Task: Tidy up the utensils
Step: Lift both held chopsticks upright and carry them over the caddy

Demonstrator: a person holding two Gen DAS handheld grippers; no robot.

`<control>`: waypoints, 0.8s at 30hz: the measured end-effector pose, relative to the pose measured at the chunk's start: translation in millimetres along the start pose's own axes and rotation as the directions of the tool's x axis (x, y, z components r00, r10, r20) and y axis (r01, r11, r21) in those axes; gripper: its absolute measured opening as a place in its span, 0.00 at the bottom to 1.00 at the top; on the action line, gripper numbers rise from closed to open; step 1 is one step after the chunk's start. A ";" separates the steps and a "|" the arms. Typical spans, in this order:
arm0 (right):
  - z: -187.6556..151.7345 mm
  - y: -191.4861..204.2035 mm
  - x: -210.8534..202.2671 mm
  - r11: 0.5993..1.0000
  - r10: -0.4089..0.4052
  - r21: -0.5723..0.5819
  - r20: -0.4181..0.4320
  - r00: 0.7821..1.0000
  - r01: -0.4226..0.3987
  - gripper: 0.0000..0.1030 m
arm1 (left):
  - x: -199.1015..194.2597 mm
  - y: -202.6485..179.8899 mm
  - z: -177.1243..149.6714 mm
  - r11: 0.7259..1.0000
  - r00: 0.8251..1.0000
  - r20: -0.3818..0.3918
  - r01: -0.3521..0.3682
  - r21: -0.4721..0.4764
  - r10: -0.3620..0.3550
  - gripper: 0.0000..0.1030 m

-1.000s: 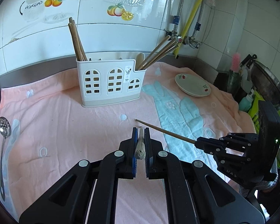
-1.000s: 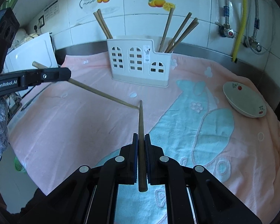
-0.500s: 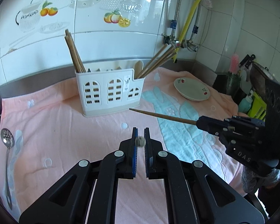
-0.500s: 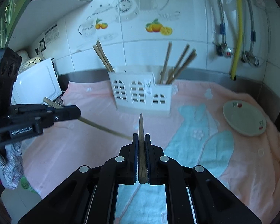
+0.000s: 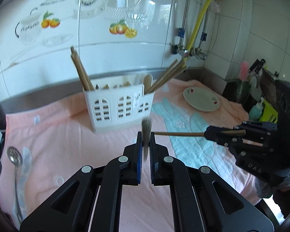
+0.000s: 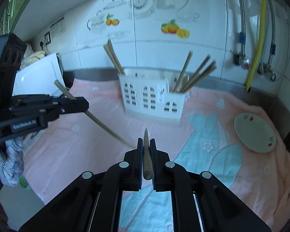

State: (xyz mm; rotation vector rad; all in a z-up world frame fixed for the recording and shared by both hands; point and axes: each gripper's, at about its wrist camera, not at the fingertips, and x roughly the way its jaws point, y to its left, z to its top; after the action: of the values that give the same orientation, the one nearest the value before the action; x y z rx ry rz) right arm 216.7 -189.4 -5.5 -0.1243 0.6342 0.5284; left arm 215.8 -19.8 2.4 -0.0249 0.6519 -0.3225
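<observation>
— What sits at centre frame in the left wrist view?

— A white plastic utensil caddy with arched cut-outs, standing on the pink towel, wooden chopsticks in its left and right compartments.

— And around it?

— A small round ceramic plate on the towel at right; a perforated metal spoon at the far left edge.

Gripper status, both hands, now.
Left gripper: closed on a chopstick.
Right gripper: closed on another chopstick.
</observation>
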 end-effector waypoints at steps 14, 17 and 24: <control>108.7 -21.7 -23.7 0.999 0.000 -0.043 -0.001 1.000 0.000 0.07 | -36.8 10.1 105.5 0.995 0.983 0.172 -0.080 0.064 0.068 0.05; 124.5 -29.6 -22.7 0.999 -0.024 -0.046 -0.021 0.999 0.023 0.07 | -43.0 12.8 132.0 0.993 0.970 0.227 -0.102 0.064 0.086 0.05; 148.1 -42.9 1.1 0.998 -0.044 -0.059 -0.126 0.991 0.037 0.07 | -37.6 20.2 176.2 0.981 0.932 0.331 -0.180 0.073 0.147 0.05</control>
State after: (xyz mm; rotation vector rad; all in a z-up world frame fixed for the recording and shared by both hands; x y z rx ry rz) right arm 317.9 -186.2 110.7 -0.2250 0.7396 0.5023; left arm 299.2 -3.0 162.5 0.0733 0.3064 -0.1837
